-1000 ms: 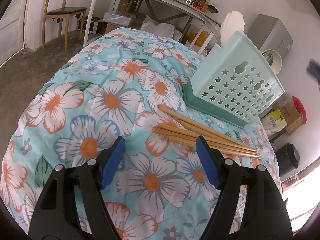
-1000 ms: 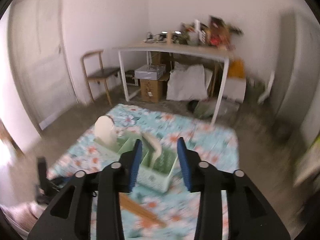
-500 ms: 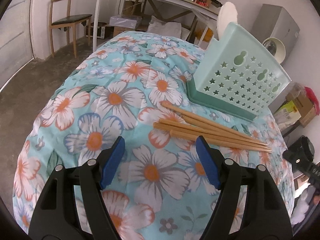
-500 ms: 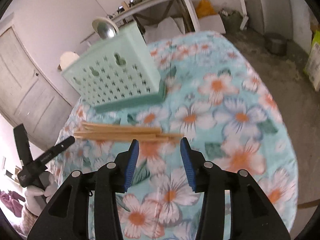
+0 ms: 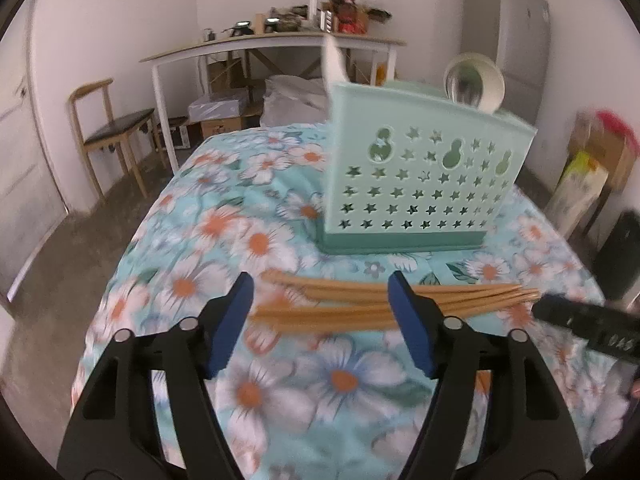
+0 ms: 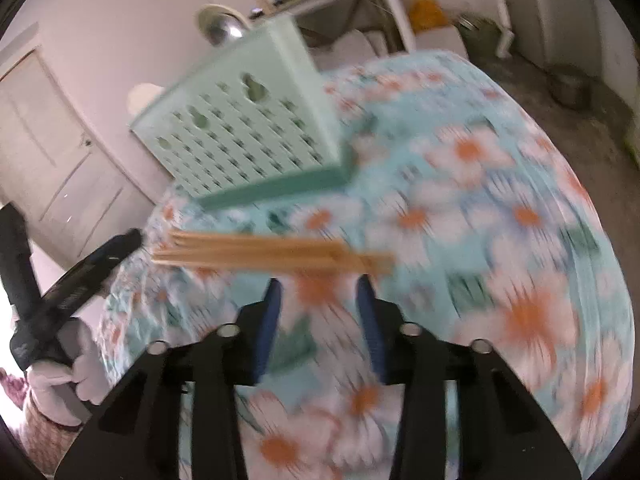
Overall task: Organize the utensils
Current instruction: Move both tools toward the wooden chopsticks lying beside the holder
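a bundle of thin, straight wooden chopsticks (image 5: 360, 304) lies flat on the flower-print cloth (image 5: 240, 240) over the surface, just in front of one pale green plastic holder (image 5: 420, 176) with star-shaped holes; blur hides their exact count. the left claw (image 5: 320, 320) is wide with nothing in it. the right claw (image 6: 320, 320), narrower and just closing, is empty too.
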Demonstrator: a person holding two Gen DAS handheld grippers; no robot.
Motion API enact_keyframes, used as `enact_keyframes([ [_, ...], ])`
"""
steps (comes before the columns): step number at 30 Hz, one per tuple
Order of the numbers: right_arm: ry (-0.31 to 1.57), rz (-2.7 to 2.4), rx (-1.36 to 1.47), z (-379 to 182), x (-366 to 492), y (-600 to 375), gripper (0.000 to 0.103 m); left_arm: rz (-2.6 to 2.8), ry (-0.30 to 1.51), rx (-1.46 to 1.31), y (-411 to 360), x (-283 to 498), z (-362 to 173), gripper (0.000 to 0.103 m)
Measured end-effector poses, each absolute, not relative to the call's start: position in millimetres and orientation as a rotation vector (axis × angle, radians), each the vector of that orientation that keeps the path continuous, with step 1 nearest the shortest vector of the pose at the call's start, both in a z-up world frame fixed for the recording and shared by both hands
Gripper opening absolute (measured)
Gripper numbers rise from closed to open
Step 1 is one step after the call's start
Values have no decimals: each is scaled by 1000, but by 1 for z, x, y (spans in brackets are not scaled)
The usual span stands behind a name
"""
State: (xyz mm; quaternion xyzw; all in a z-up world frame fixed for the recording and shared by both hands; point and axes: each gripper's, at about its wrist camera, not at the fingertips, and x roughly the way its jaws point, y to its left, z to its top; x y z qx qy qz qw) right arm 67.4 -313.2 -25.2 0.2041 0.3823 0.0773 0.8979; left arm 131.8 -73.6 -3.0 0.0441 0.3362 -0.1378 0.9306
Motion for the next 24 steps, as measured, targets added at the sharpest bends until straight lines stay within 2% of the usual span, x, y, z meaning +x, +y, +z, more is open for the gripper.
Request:
enact_keyframes([
  [2,779,203,414,-20,82,-306,19,-277,714,129,-86,145,-8,60],
  [5,804,245,367,-23,109,-288,11,-258,770,195,-99,162,-22,57],
  [7,880,266,347,-36,125,-275,11,-257,847,224,-105,170,-39,54],
  [12,895,316,334,-40,104,-258,10,-290,899,158,-92,155,-41,53],
  [24,872,369,307,-43,52,-239,10,-328,838,180,-80,88,-42,55],
])
